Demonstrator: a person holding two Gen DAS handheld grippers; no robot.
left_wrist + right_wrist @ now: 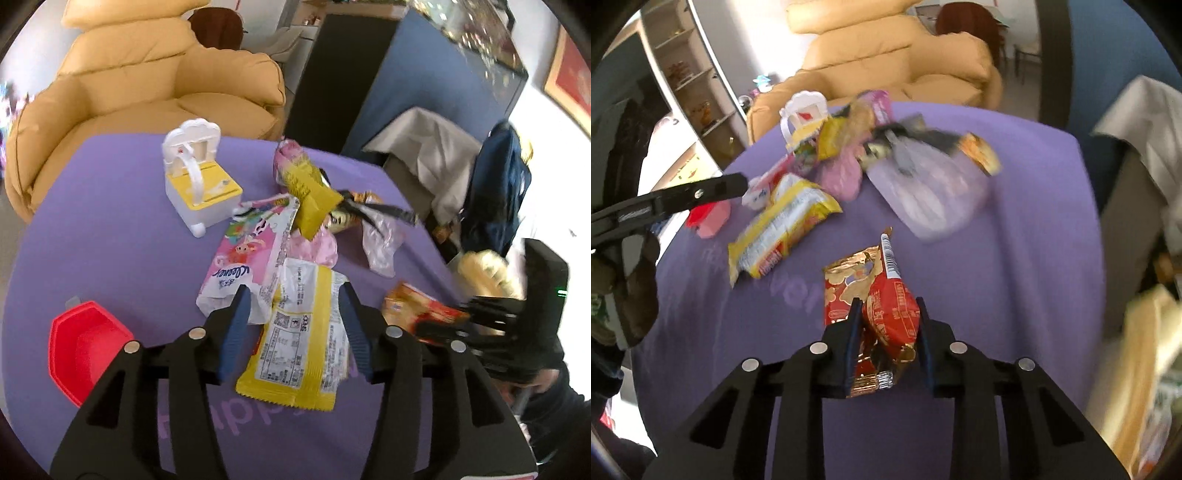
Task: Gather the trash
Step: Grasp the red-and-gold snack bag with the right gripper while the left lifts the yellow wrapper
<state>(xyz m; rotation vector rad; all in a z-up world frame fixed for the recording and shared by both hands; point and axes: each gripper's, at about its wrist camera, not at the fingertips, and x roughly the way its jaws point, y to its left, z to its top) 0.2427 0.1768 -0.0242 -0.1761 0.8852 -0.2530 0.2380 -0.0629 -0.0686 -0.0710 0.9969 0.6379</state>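
Observation:
A pile of wrappers lies on the purple table (110, 236). My left gripper (293, 301) is open, its fingers on either side of a yellow and white wrapper (299, 343), which also shows in the right wrist view (783, 229). A pink Kleenex pack (247, 254) lies just left of it. My right gripper (886, 314) is shut on a red and gold wrapper (875, 295), seen from the left wrist view (417, 310) at the table's right edge. Further back lie a yellow packet (310, 188), a pink wrapper (842, 177) and a clear plastic bag (934, 192).
A white and yellow toy box (199, 181) stands at the back left of the table. A red container (85, 347) sits at the left edge. A tan armchair (147, 85) stands behind the table. A chair with cloth and a blue bag (498, 192) stands to the right.

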